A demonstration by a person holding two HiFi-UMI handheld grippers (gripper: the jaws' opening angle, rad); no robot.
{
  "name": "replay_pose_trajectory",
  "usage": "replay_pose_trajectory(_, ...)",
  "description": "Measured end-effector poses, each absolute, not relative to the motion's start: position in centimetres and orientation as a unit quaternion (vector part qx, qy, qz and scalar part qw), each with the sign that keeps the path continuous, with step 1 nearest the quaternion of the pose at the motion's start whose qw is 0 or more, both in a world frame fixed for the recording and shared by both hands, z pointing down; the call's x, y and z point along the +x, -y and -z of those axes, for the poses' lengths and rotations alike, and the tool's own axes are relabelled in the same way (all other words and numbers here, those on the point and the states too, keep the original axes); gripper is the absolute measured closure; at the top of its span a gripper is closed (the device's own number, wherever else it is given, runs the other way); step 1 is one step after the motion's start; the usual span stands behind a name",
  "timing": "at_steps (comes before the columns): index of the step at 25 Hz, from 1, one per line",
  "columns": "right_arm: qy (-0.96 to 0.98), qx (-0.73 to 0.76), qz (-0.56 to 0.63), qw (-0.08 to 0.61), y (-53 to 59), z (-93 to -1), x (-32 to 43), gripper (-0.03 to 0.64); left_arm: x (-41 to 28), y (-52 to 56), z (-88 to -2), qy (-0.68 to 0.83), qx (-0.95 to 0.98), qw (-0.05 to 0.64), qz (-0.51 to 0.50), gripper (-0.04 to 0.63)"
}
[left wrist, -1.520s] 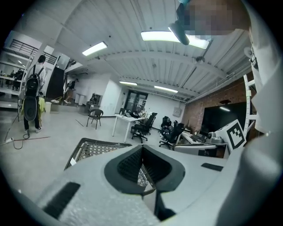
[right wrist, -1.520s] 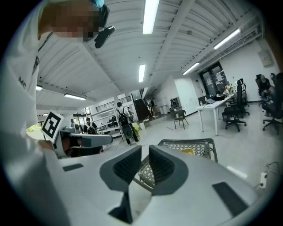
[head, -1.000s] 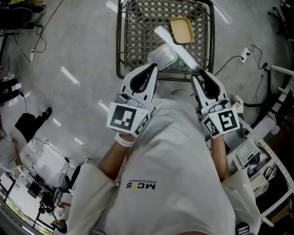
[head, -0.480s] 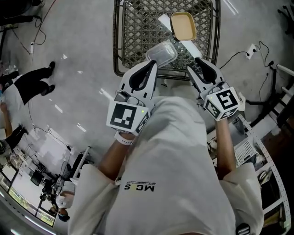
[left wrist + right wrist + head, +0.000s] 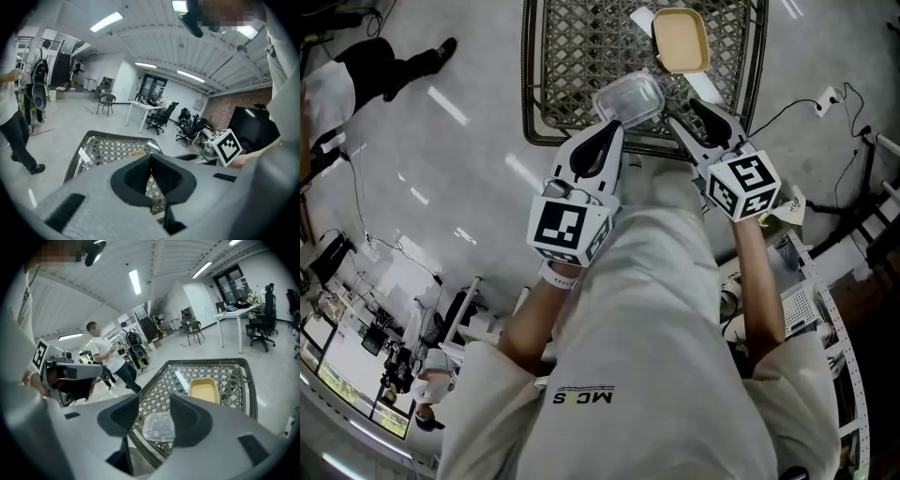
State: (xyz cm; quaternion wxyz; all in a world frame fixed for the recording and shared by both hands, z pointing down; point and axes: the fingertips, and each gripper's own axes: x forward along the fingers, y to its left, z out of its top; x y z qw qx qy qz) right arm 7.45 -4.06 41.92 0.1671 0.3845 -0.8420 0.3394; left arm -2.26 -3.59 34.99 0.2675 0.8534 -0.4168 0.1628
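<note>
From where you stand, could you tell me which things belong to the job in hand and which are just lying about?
In hand: clear rectangular plastic container, tan rectangular tray, black wire-mesh basket holding both; open right gripper lined up with the container, shut left gripper beside it.
Lying about: white power strip, black office chairs, white desk, standing person.

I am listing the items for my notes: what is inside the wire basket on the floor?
The wire basket holds a clear plastic container, a yellow tray and a white strip. The tray covers part of the strip.
</note>
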Motion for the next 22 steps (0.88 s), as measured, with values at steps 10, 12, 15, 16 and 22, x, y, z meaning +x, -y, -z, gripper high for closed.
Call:
replay_pose_trajectory(10,0.826,0.378,-0.364,0.203,4.6,-49.9,6.9,0.391,-3.3,3.5,-40.3,0.427,0.838,0.283,-0.186,0.572)
replay_pose_trajectory(12,0.826,0.375,-0.357,0.223,4.6,-51.4,6.7,0.385,-3.9,3.6,-41.1,0.432,0.834,0.286,-0.188,0.572)
replay_pose_trajectory(15,0.825,0.366,-0.358,0.239,4.8,-53.1,6.0,0.385,-4.6,3.9,-42.4,0.437,0.829,0.292,-0.192,0.572)
replay_pose_trajectory(16,0.824,0.364,-0.362,0.241,4.9,-53.6,5.8,0.385,-4.7,3.9,-42.8,0.436,0.828,0.294,-0.193,0.572)
replay_pose_trajectory(22,0.808,0.36,-0.387,0.262,5.0,-56.9,5.5,0.385,-4.4,3.7,-44.9,0.43,0.825,0.308,-0.198,0.572)
